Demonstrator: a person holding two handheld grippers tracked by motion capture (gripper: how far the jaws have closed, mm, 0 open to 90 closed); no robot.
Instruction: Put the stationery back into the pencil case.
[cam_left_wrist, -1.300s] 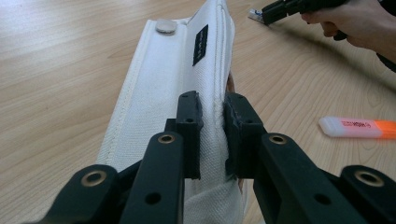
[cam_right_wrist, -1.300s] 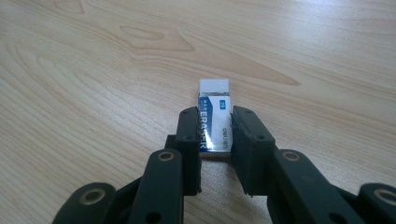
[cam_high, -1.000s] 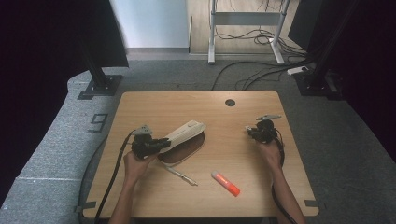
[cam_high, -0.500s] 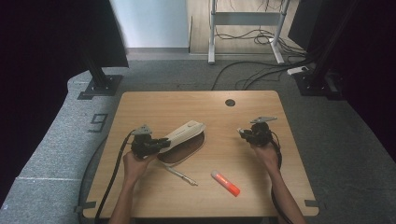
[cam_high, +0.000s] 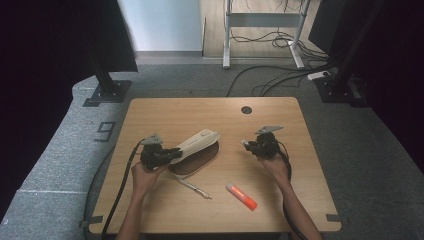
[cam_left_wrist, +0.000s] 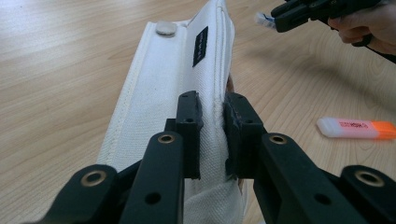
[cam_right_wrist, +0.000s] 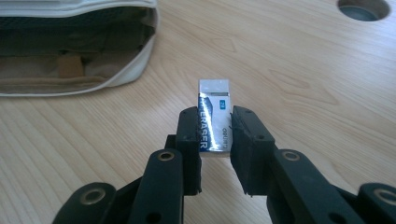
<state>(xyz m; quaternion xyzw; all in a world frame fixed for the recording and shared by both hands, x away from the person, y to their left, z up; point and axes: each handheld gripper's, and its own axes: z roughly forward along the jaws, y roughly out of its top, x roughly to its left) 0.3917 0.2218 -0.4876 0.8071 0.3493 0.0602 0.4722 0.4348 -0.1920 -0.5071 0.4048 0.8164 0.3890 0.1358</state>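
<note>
A white canvas pencil case (cam_high: 196, 148) lies open at the middle of the wooden table (cam_high: 170, 115); its brown inside (cam_right_wrist: 70, 70) faces the right gripper view. My left gripper (cam_high: 171, 153) is shut on the case's raised lid (cam_left_wrist: 187, 79), whose edge is pinched between the two pads. My right gripper (cam_high: 248, 145) hovers to the right of the case, shut on a small eraser (cam_right_wrist: 214, 122) in a blue and silver sleeve. In the left gripper view the right gripper (cam_left_wrist: 275, 21) sits at the top right with the eraser's end sticking out.
An orange and white highlighter (cam_high: 241, 196) lies near the front of the table, right of centre. A thin pen (cam_high: 192, 187) rests just in front of the case. A round cable hole (cam_high: 246, 109) sits at the back. Cables trail off the front edge.
My right gripper has moved left across the table toward the case with the eraser in it. The left gripper and the raised lid have stayed put.
</note>
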